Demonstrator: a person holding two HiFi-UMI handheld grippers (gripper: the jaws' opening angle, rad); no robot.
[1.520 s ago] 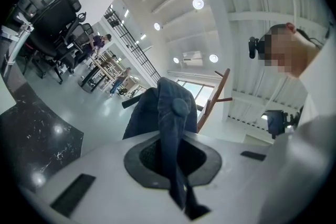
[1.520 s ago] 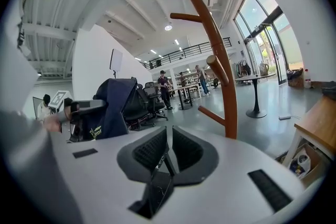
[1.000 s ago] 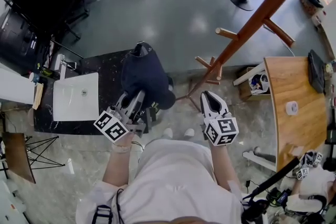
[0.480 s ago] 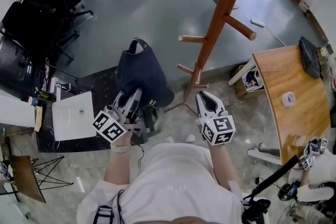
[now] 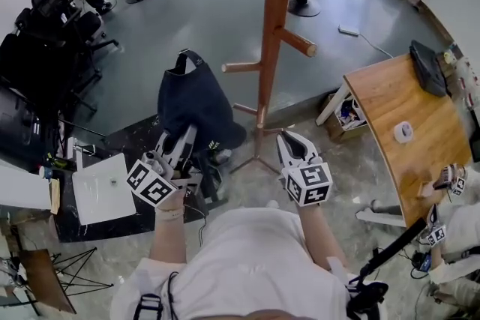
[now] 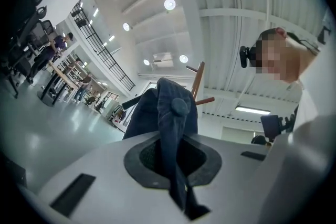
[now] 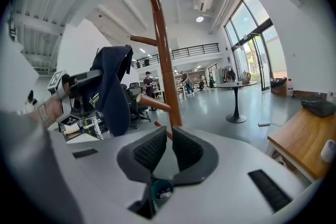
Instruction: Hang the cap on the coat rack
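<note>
My left claw [image 5: 182,135] is clamped on the dark navy fabric cap [image 5: 193,97], holding it up just beside the tall brown wooden coat rack [image 5: 273,19], close to one of its side pegs. My right claw [image 5: 289,139] grips nothing; its pads are drawn together, pointing at the rack's pole.

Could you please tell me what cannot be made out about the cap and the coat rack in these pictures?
- Coat rack, top: cut off by the upper edge of the head view.
- Coat rack, left gripper view: mostly hidden behind the cap; only a bit of post and pegs shows.
- Cap's lower part, head view: covered by the left gripper.
- Yellow print on the cap, right gripper view: too small to read.
</note>
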